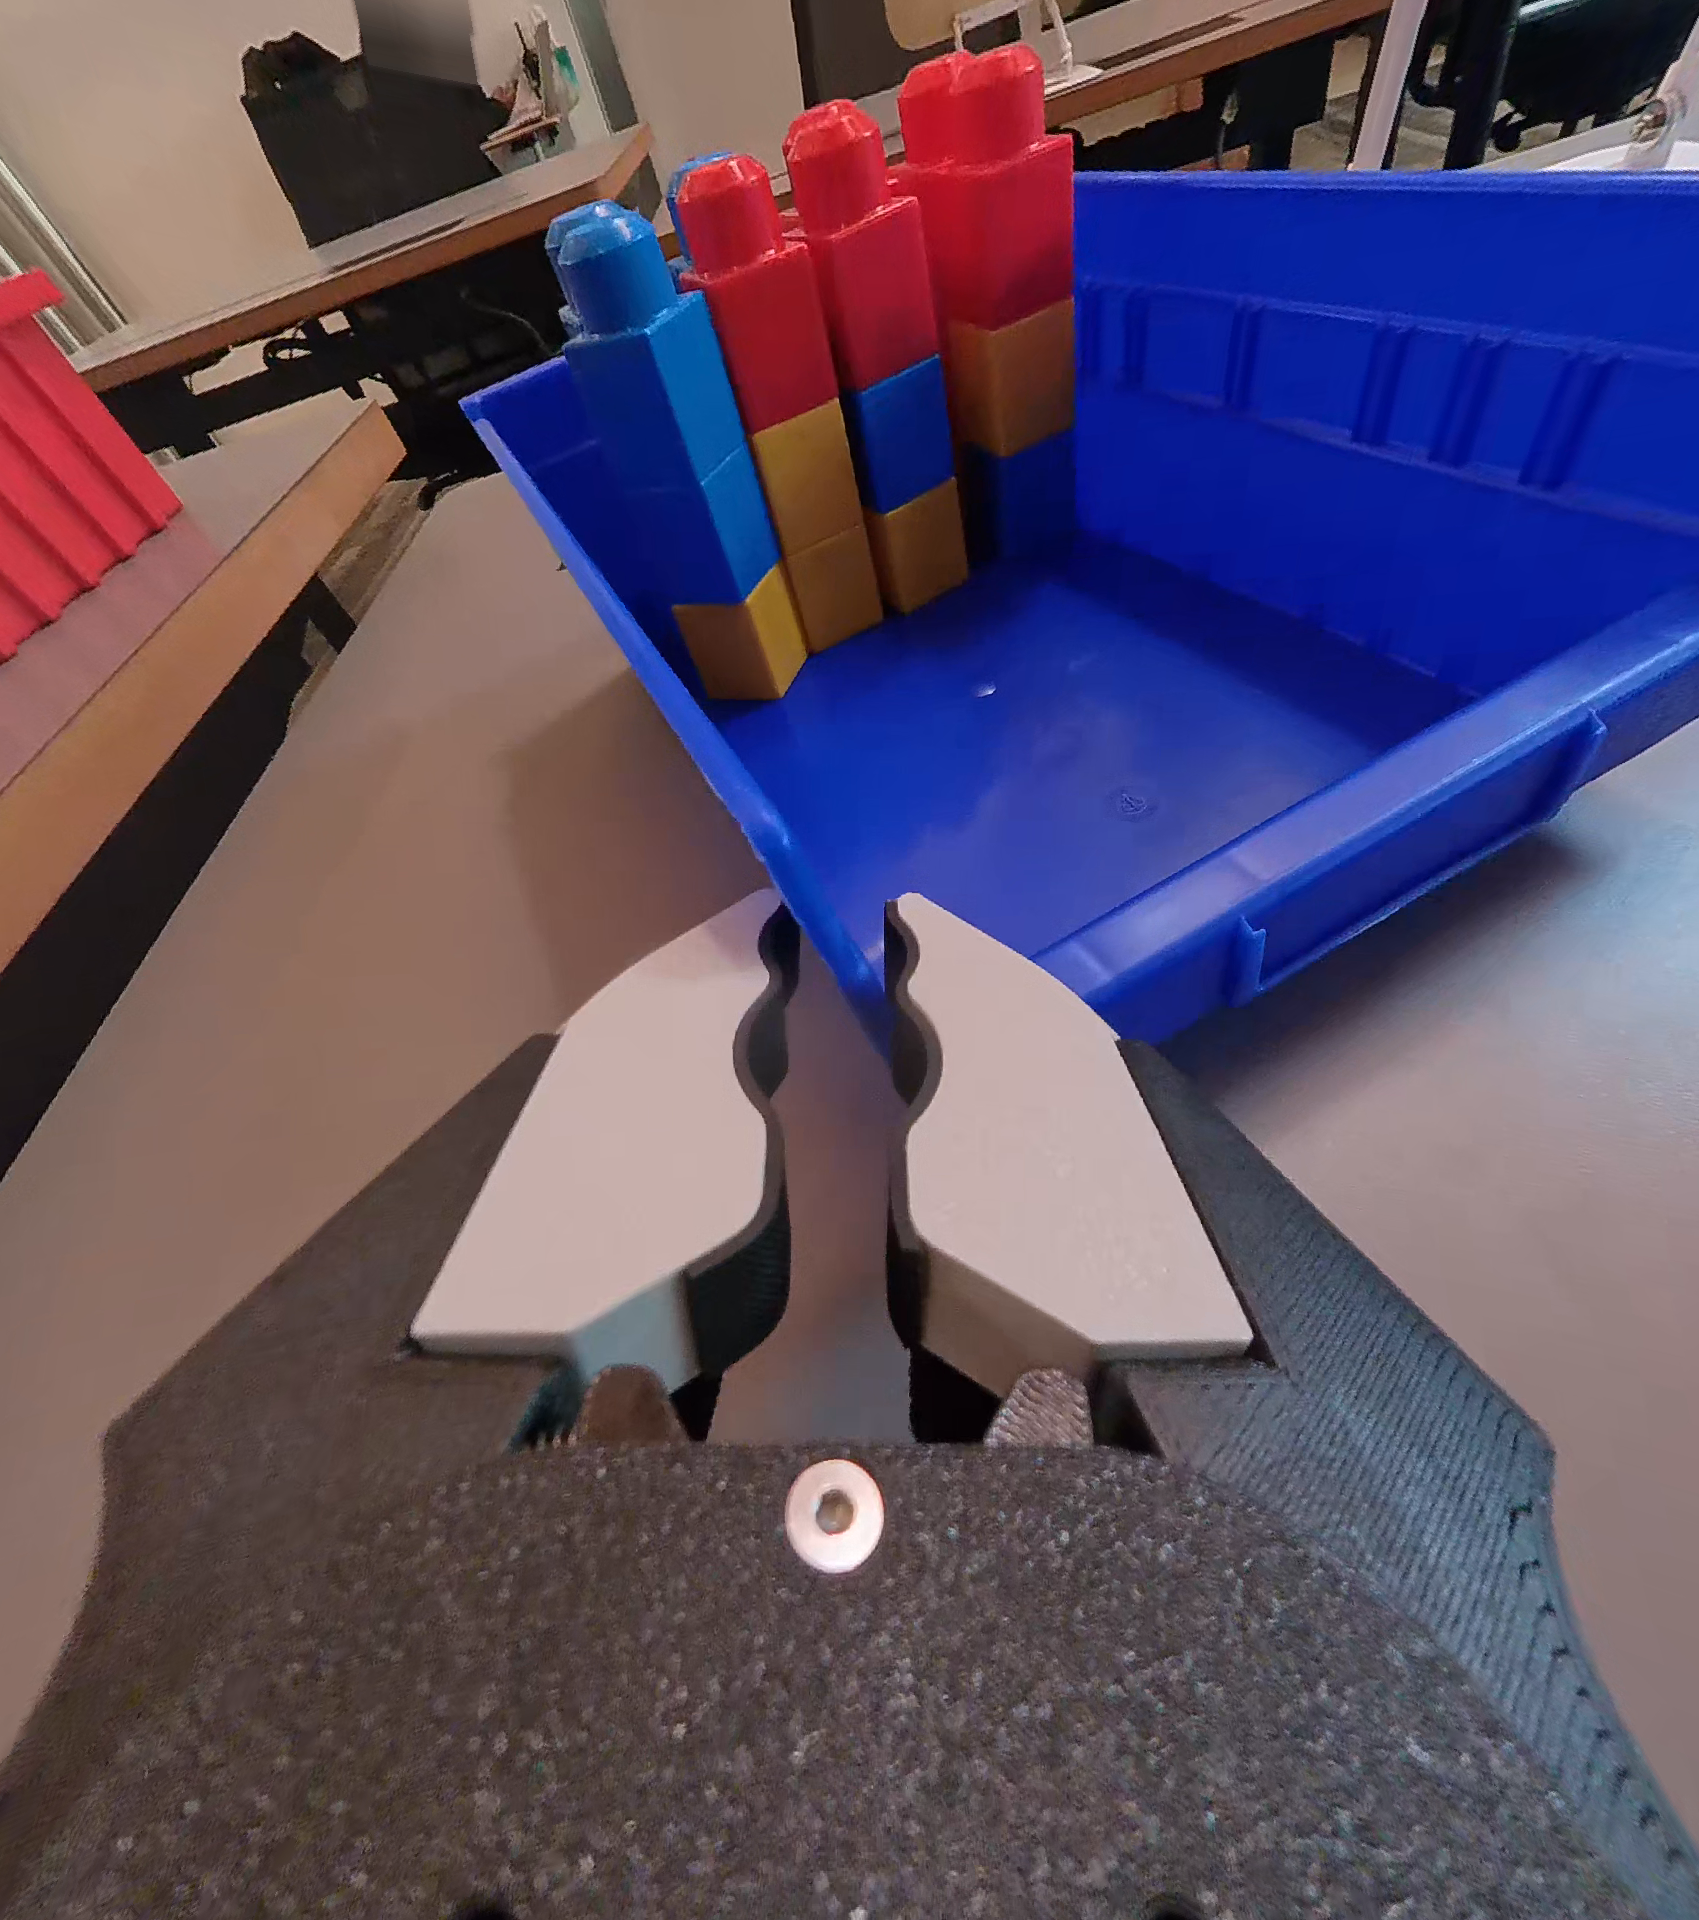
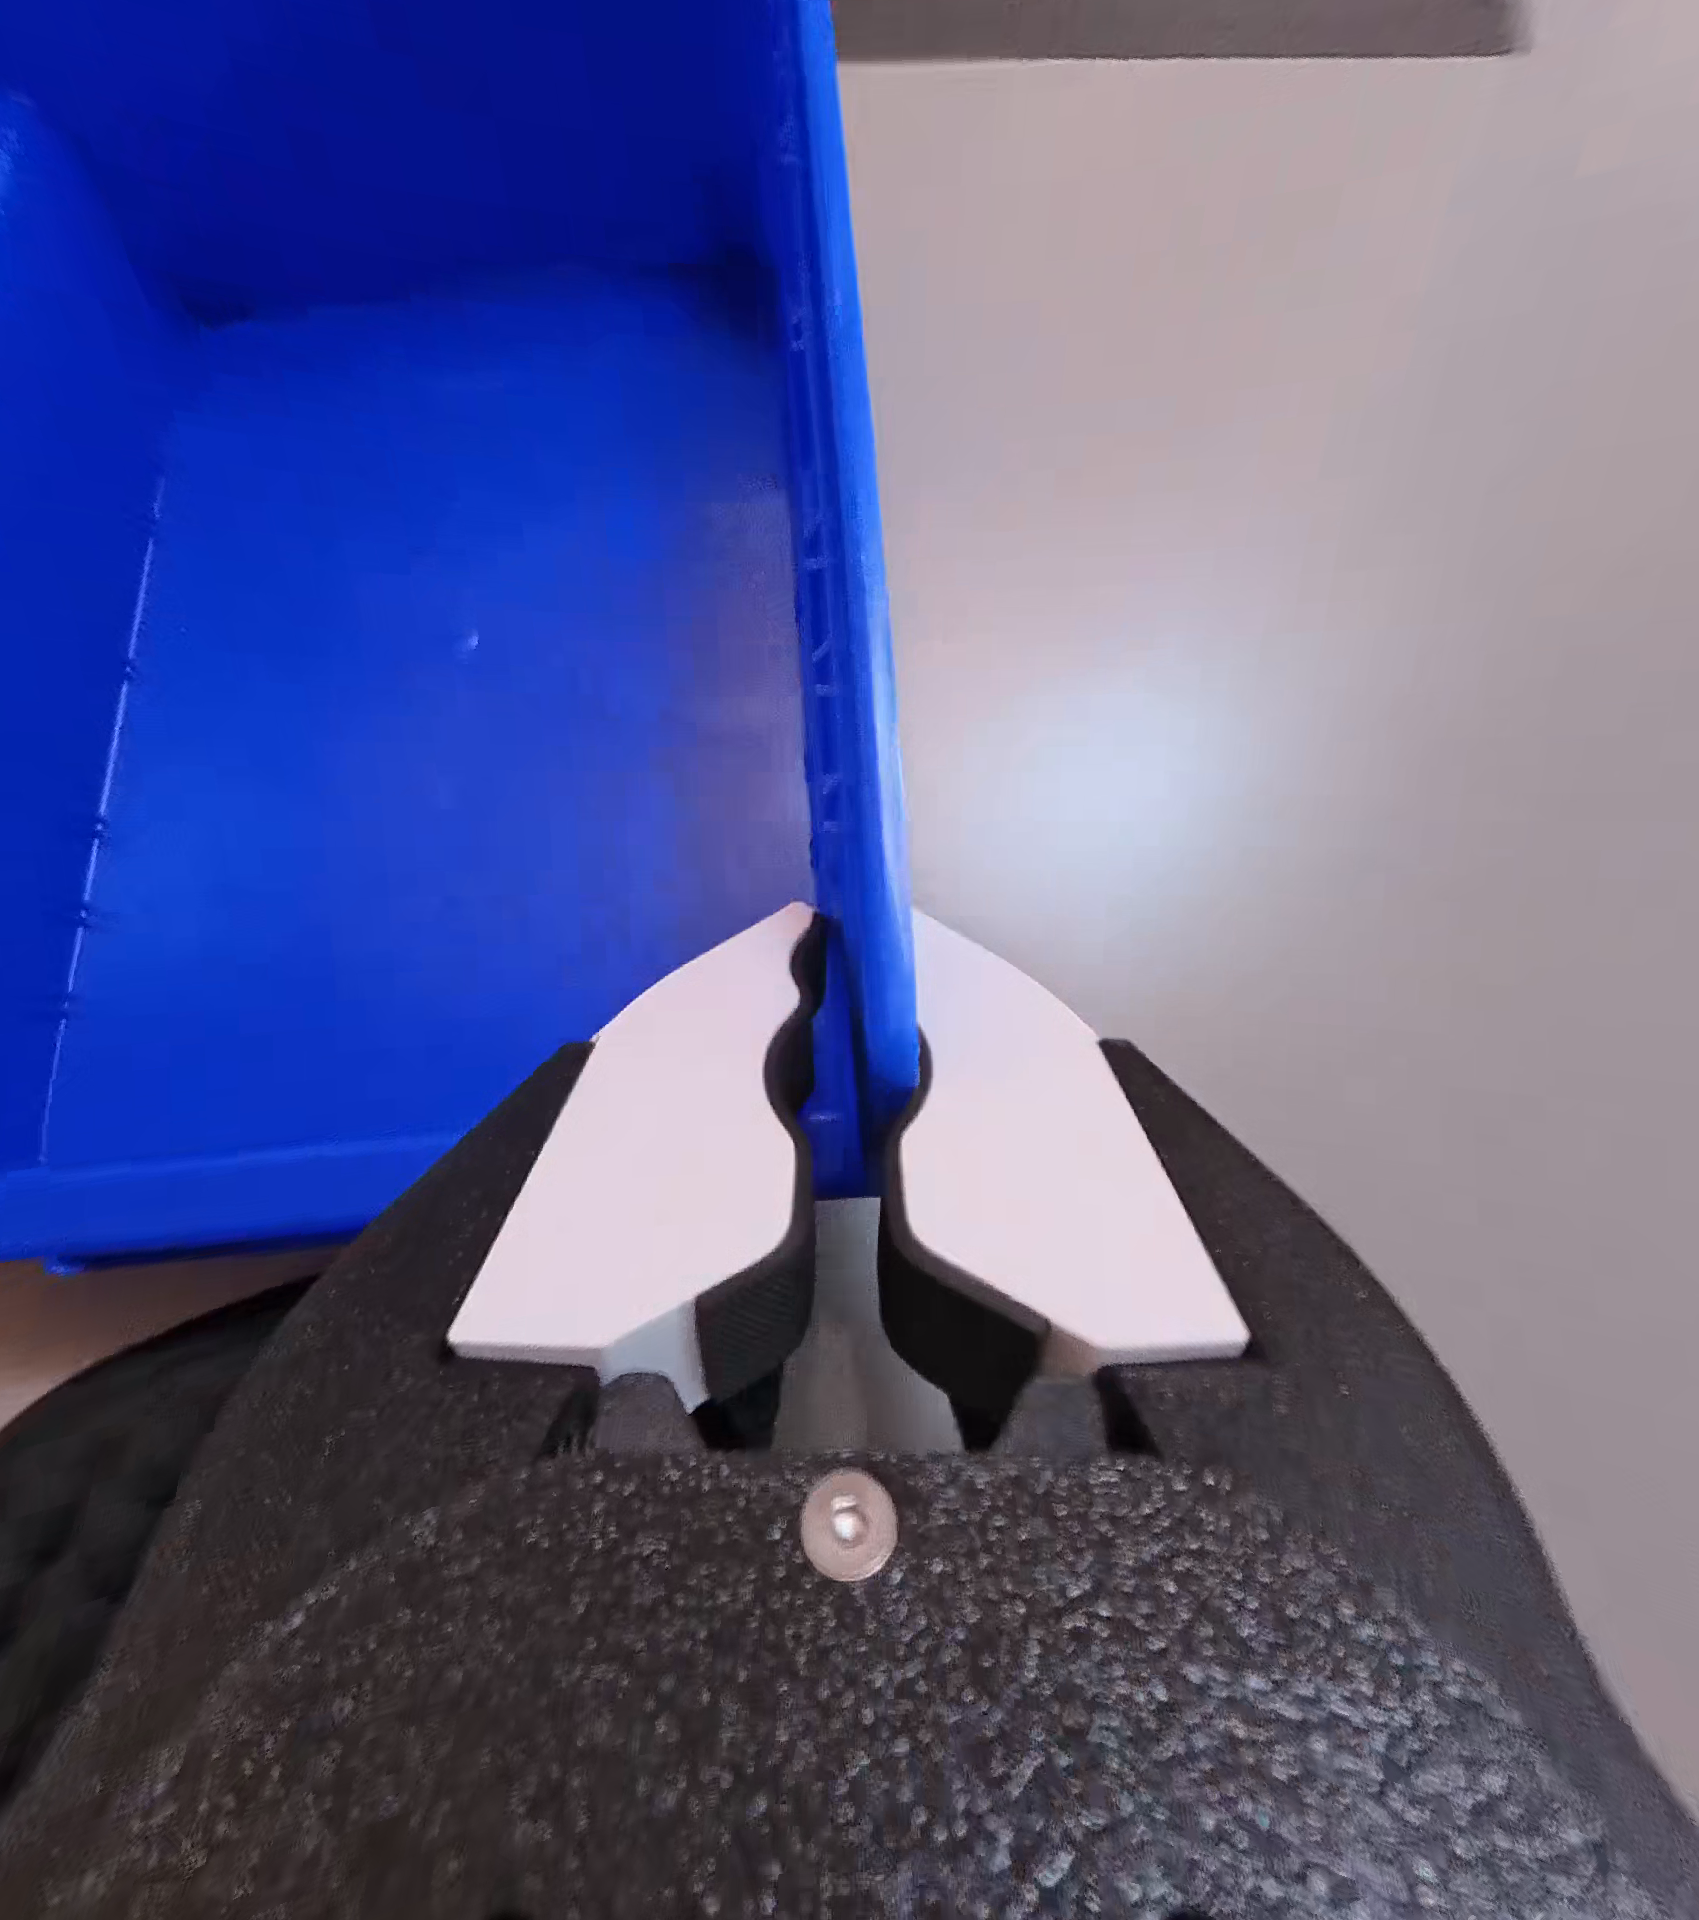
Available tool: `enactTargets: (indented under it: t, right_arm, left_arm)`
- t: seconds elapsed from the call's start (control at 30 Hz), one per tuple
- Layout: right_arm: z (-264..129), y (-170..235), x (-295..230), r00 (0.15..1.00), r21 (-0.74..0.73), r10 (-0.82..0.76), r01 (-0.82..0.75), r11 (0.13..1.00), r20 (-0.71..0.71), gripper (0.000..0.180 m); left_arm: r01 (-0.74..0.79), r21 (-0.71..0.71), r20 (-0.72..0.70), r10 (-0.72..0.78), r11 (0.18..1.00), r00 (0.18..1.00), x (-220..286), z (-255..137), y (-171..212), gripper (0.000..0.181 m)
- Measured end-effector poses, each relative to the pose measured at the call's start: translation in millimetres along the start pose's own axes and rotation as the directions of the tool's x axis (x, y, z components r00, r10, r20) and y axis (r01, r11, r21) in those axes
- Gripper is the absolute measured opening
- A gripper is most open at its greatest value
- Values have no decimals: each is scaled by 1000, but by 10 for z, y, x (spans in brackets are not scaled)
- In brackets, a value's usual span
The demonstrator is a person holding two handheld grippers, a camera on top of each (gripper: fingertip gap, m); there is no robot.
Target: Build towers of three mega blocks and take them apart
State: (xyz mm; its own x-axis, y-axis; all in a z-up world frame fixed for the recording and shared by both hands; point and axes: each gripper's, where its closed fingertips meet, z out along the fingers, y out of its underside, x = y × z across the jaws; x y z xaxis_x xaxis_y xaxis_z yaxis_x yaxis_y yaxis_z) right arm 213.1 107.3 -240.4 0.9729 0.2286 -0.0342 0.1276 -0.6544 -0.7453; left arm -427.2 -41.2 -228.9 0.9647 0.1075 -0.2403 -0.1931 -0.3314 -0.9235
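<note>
Both grippers meet the blue bin (image 1: pixel 1344 499), the largest thing on the grey desk (image 1: pixel 409 935) in front of us. Our left gripper (image 1: pixel 834 914) has its fingers close together with a narrow gap, and the near corner of the bin sits at this gap; we cannot tell if it really pinches the corner. Our right gripper (image 2: pixel 860 914) is pressed on the side wall of the same bin (image 2: pixel 409 623), one finger inside and one outside. In the left wrist view the bin looks tilted. The towers of mega blocks (image 1: pixel 824 416) stand upright in a row in the far left corner of the bin, each of three blocks in red, blue and yellow. A red ribbed bin (image 1: pixel 3 499) stands on another desk at the left.
</note>
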Motion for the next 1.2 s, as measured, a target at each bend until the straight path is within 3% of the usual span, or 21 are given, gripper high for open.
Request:
enactTargets:
  t: [0.1, 0.17, 0.43, 0.63, 0.77, 1.03, 1.2]
  right_arm:
    - [112, -137, 521, 989, 56, 93, -87, 995, -118, 5]
    - [244, -259, 697, 981, 53, 69, -60, 997, -184, 6]
    - [502, -496, 832, 969, 42, 51, -42, 998, -242, 9]
    - [420, -419, 742, 970, 37, 28, -19, 999, -240, 10]
    - [295, -293, 515, 973, 39, -32, 42, 998, -231, 13]
    - [268, -255, 323, 968, 53, -100, 115, 992, -229, 16]
    - [237, -223, 225, 971, 74, -131, 149, 986, -201, 18]
  left_arm:
    - [1, 2, -4, -1, 1000, 1000, 10, 7, -2, 15]
    - [1, 3, -6, -1, 1000, 1000, 14, 11, -3, 16]
    - [-6, 5, -6, 6, 1000, 1000, 15, 22, -3, 16]
    - [-8, -5, 16, 8, 1000, 1000, -1, 30, 1, 15]
    - [-17, -138, 175, 41, 990, 984, -216, 107, 63, 9]
    - [124, -218, 203, -79, 968, 976, -555, 446, 52, 9]
    - [181, -195, 245, -131, 964, 961, -566, 324, 108, 7]
